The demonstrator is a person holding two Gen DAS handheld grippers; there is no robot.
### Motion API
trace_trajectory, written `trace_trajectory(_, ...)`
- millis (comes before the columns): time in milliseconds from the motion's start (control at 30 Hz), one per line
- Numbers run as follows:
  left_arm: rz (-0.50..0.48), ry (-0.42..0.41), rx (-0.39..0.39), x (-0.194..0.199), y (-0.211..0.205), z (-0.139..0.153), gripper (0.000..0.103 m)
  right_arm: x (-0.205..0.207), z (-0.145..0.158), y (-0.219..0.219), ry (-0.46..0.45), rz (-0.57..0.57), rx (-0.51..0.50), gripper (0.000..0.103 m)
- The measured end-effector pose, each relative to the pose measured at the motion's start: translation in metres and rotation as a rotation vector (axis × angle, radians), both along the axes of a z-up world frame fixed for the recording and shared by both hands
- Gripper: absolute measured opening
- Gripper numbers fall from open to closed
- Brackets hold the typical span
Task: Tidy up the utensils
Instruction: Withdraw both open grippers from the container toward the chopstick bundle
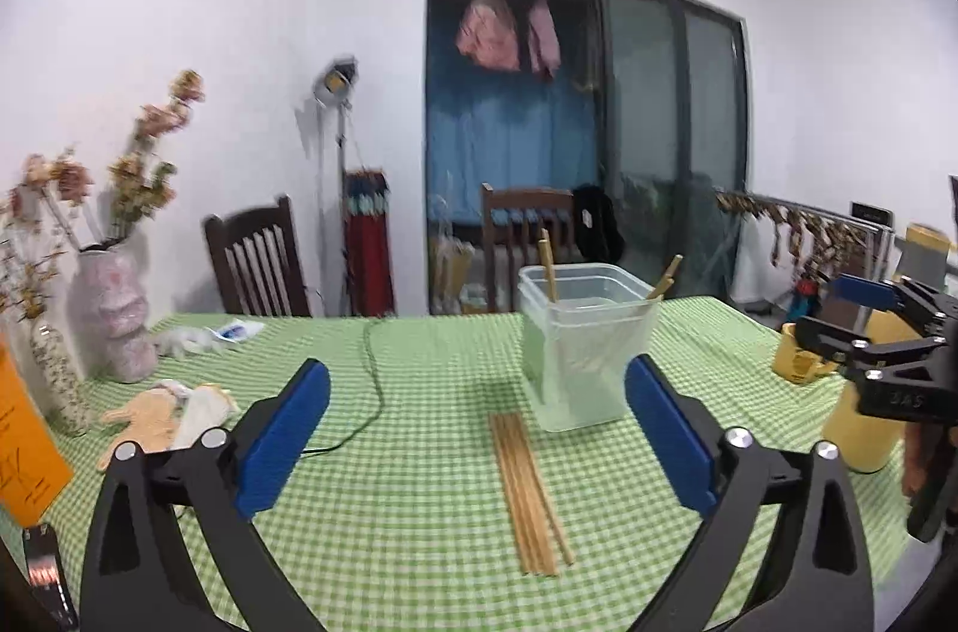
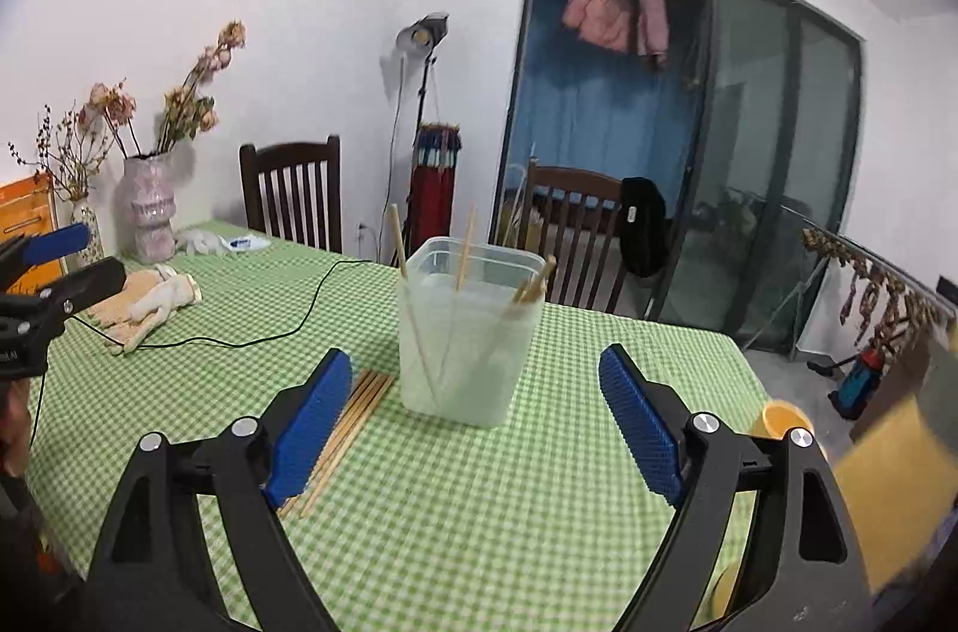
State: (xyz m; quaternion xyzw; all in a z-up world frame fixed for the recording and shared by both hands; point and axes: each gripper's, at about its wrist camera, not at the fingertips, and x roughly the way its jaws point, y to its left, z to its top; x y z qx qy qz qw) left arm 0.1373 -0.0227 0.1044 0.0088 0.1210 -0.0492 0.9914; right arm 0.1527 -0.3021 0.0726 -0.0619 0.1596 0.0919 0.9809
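Both grippers are standing wide with nothing between the blue pads: left gripper [image 1: 479, 428] low centre of its view, right gripper [image 2: 473, 416] low centre of its own. Loose chopsticks [image 1: 527, 494] are lying in a bundle on the checked tablecloth [image 1: 419, 524], just beside the clear plastic tub [image 1: 584, 345] mid-frame. Tub is already holding a few sticks [image 2: 464, 246], so sorting is looking partly done; the bundle is waiting.

Loose chopsticks [image 1: 530, 491] lie on the table [image 1: 419, 530] just before the tub [image 1: 584, 345], which holds more chopsticks [image 2: 398, 243]
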Motion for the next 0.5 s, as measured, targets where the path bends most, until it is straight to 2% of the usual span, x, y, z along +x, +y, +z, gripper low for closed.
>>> trace_trajectory(100, 0.035, -0.037, -0.002, -0.017, 0.003, -0.025, 0.096, -0.025, -0.020, -0.005, -0.019, -0.030, 0.031, 0.084)
trace_trajectory(267, 0.025, -0.017, -0.026, -0.031, 0.002, -0.056, 0.096, -0.055, -0.042, 0.002, -0.078, -0.042, -0.006, 0.086)
trace_trajectory(333, 0.037, 0.005, -0.008, -0.031, 0.002, -0.070, 0.096, -0.061, -0.049, 0.003, -0.084, -0.030, -0.001, 0.086)
trace_trajectory(500, 0.110, 0.070, 0.060, -0.031, 0.007, -0.095, 0.096, -0.054, -0.075, 0.004, -0.004, 0.004, 0.015, 0.086)
